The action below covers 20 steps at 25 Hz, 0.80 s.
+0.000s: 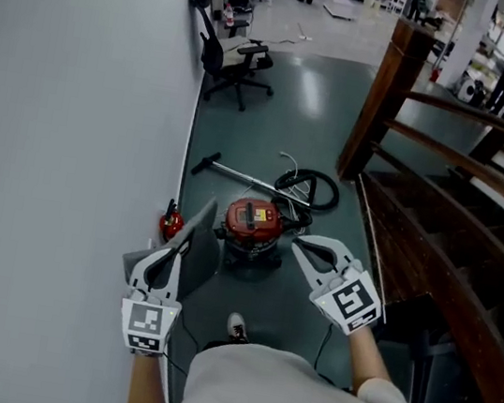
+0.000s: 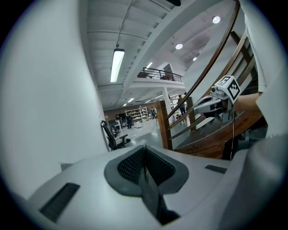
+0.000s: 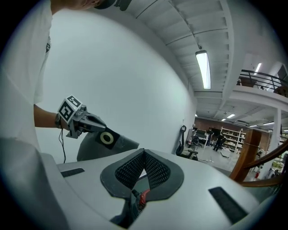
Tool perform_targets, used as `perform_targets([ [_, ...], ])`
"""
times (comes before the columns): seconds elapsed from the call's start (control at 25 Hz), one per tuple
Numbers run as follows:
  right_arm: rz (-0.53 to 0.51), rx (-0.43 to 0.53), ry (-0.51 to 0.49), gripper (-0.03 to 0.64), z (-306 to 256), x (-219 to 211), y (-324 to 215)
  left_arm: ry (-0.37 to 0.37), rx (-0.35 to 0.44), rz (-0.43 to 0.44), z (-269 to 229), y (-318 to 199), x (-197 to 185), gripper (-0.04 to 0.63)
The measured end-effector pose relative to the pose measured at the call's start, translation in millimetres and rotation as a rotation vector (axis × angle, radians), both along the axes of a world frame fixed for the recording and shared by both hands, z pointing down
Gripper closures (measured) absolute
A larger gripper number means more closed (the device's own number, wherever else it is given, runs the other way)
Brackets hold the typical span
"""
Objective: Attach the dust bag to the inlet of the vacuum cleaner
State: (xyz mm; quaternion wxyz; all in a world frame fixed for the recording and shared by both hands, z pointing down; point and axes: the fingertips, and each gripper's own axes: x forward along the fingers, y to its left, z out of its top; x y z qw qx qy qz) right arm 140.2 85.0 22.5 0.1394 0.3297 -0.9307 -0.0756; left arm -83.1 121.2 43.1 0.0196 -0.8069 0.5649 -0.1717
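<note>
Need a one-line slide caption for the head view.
Left gripper holds the grey dust bag, right gripper shut and empty, red vacuum cleaner ahead on the floor.

Cool, even indoor light fills all three views. In the left gripper view a long ceiling strip light [image 2: 117, 63] and round ceiling spots [image 2: 216, 19] glow overhead. The right gripper view shows a ceiling tube [image 3: 203, 67] blown out to plain white. In the head view the dark green floor [image 1: 312, 91] carries a pale sheen of reflected light toward its far end. The white wall [image 1: 73, 73] is bright and almost featureless, and the wooden staircase [image 1: 456, 228] sits darker. Shadows are faint and soft-edged. Both gripper views are strongly fisheye, with black corners and straight lines bowed at the rim. Close to the lens, the left gripper [image 2: 144, 146] and the right gripper [image 3: 144, 150] look slightly soft, and the far background is small and hazy.
</note>
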Motion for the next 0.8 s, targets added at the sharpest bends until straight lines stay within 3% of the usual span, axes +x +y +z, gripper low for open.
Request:
perform_targets([
  [0.44, 0.012, -0.02, 0.042, 0.589, 16, -38, -56, 0.038, -0.017, 0.014, 12, -65, -32, 0.578],
  [0.8, 0.052, -0.052, -0.002, 0.588, 23, -33, -88, 0.055, -0.03, 0.003, 24, -98, -34, 0.578],
])
